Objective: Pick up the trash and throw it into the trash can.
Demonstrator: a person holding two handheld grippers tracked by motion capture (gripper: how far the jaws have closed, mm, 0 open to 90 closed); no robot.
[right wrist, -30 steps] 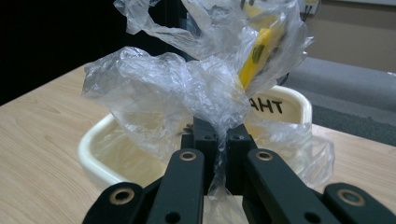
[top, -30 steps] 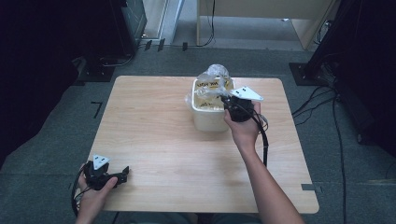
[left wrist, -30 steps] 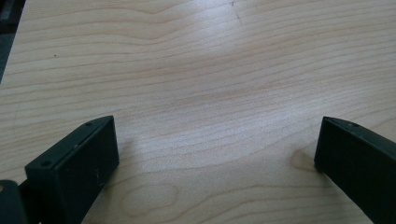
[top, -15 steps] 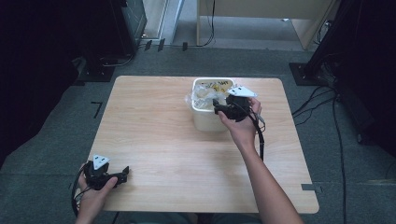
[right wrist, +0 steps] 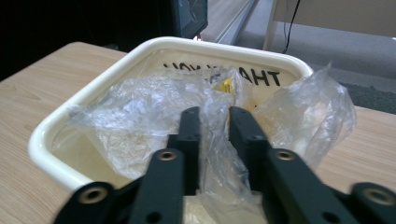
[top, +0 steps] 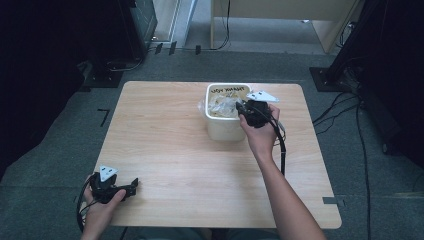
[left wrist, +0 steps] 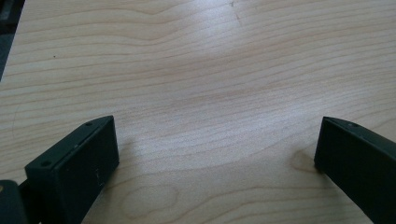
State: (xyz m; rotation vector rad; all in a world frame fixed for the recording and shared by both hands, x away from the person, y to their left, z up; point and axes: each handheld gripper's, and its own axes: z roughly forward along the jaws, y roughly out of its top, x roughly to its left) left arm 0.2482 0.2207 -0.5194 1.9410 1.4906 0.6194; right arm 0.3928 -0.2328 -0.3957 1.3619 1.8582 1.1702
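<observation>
Right tool pinches clear plastic bag above upright tub; left tool spread wide.

Looks like a lab or test room: bare wooden worktop on grey carpet, black equipment rack, loose cables across the floor, tape marks.

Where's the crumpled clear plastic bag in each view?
High view: the crumpled clear plastic bag lies in the cream plastic tub, right gripper at it.
Left gripper view: bare wooden table between open jaws.
Right gripper view: bag centre, pinched between the jaws.
Shared landmark: the tub.
</observation>
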